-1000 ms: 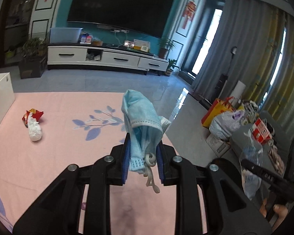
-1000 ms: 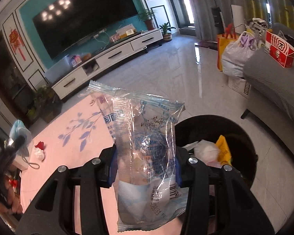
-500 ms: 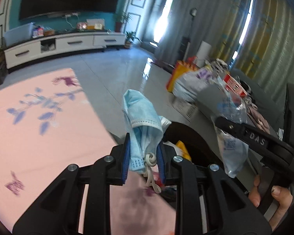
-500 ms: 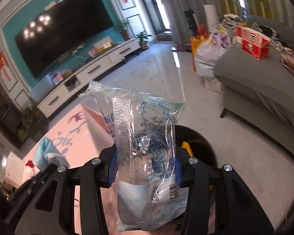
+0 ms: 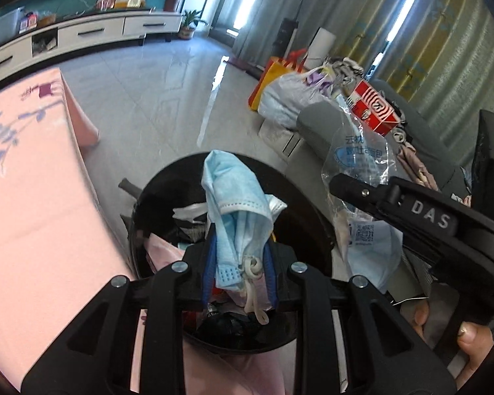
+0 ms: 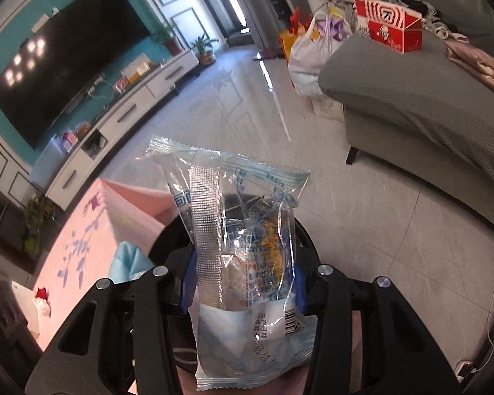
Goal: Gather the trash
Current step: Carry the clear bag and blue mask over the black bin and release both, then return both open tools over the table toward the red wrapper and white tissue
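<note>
I am holding a crumpled pale-blue disposable face mask (image 5: 237, 210) clenched in the left gripper (image 5: 238, 275), and it is hanging directly over the round black trash bin (image 5: 313, 204), its white ear loop dangling toward the rubbish inside. The mask is looking soft, limp and nearly weightless, so I am expecting it to cling to the pads on release rather than drop cleanly; the folded bottom edge, where the pads are pinching it, is the sensible place to hold it. The right gripper (image 6: 242, 283) is grasping a clear crinkly plastic wrapper with blue print (image 6: 243, 247) around its middle, just to the right of the bin's rim in the left wrist view. That film is looking slick and springy, so I am judging a broad mid-body pinch safest. In the right wrist view the wrapper is covering most of the bin, so I am unable to tell how far over the opening it is hanging. The bin's contents are showing as dark, jumbled shapes, and its near rim is hidden behind the left gripper's black frame.
</note>
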The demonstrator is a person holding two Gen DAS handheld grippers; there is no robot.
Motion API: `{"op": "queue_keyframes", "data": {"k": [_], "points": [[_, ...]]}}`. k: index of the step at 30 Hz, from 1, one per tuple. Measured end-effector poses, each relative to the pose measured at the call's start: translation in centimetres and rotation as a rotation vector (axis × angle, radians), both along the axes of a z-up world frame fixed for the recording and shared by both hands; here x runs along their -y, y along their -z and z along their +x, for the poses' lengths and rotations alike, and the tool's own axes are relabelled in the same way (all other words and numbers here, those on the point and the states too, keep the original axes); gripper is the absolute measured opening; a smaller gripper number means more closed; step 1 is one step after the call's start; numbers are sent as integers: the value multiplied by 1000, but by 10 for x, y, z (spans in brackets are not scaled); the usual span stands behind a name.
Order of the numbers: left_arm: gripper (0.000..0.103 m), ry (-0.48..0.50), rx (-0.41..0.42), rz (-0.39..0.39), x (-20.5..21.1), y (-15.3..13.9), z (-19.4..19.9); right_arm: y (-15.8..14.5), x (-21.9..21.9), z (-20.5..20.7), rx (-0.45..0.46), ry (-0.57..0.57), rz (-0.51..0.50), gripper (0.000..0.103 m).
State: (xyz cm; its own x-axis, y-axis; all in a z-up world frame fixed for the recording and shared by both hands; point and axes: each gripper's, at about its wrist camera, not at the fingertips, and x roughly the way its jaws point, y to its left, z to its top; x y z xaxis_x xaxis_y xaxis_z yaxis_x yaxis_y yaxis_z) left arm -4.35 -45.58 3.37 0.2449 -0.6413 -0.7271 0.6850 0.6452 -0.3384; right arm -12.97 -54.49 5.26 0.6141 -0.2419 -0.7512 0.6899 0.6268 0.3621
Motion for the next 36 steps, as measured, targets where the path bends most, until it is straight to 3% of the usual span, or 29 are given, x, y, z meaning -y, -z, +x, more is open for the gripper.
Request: {"op": "queue_keyframes", "data": {"k": [5, 8, 13, 19, 23, 26, 29, 36], "points": [[29, -7, -14, 18, 6, 12, 3, 6, 1, 5, -29, -11, 9, 55], [37, -5, -21, 15, 6, 12, 1, 4, 0, 5, -34, -12, 0, 71], [54, 2, 0, 14, 1, 7, -3, 3, -2, 7, -35, -28, -1, 81], [74, -20, 42, -11, -11, -7, -2, -1, -7, 9, -36, -36, -17, 85], [82, -68, 55, -21, -26, -16, 6, -7, -11, 10, -20, -41, -29, 87], [87, -99, 82, -32, -48, -30, 16, -15, -17, 11, 1, -38, -48, 87], [91, -192, 100, -60, -82, -41, 31, -28, -27, 9, 59, -60, -70, 87], [92, -414, 10, -99, -203, -52, 85, -60, -72, 26, 189, -156, -150, 93]]}}
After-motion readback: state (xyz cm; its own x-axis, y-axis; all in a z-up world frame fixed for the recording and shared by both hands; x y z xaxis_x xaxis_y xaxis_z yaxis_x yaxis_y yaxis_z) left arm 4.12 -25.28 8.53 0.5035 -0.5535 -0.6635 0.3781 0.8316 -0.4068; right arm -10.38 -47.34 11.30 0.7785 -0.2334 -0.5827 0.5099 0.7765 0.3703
